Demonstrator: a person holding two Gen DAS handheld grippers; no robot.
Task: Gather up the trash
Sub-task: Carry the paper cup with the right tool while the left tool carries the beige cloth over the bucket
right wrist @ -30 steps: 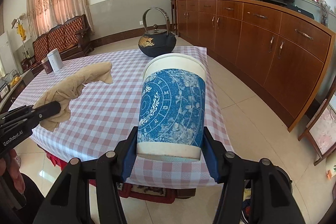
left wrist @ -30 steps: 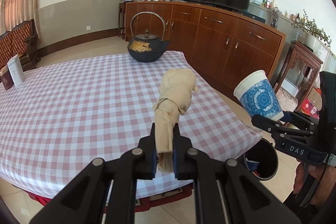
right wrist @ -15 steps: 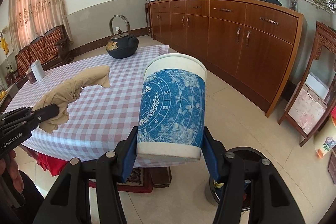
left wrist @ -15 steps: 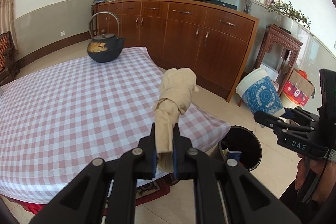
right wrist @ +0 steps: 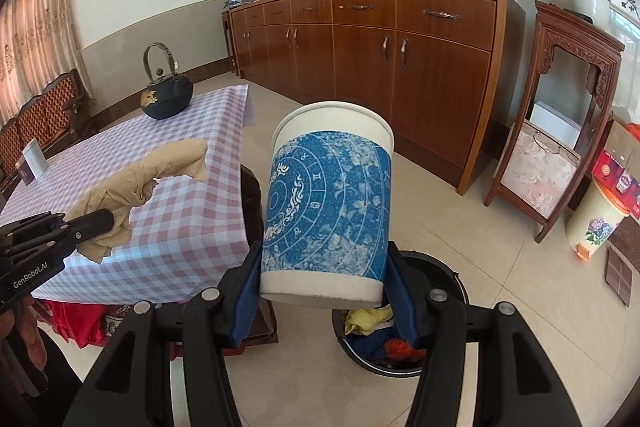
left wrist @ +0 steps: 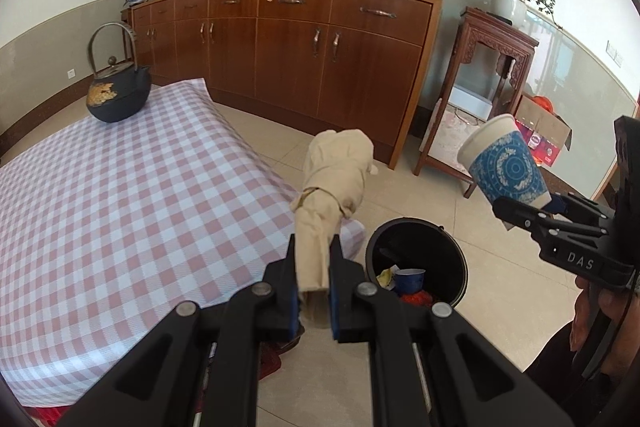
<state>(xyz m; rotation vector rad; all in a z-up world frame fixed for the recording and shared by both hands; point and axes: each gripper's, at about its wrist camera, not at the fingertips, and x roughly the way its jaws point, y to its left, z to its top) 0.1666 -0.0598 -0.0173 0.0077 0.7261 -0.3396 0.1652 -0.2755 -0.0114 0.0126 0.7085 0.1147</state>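
Observation:
My left gripper (left wrist: 314, 269) is shut on a crumpled tan napkin (left wrist: 334, 179), which sticks up past the table's corner; the napkin (right wrist: 136, 187) and that gripper (right wrist: 94, 225) also show at the left of the right wrist view. My right gripper (right wrist: 324, 287) is shut on a white paper cup with a blue pattern (right wrist: 326, 211), held tilted above a black trash bin (right wrist: 444, 279). From the left wrist view the cup (left wrist: 504, 163) hangs to the right of the bin (left wrist: 416, 263). Trash lies in the bin, partly hidden by the cup.
A table with a pink checked cloth (left wrist: 120, 195) carries a black iron kettle (left wrist: 116, 91). A long wooden sideboard (left wrist: 320, 59) with a TV lines the wall. A carved wooden stand (right wrist: 560, 131) and a floral pail (right wrist: 600, 223) stand at the right on the tiled floor.
Both grippers have swung right, away from the table and toward the bin, still holding the napkin and the cup. The bin now lies just below the cup.

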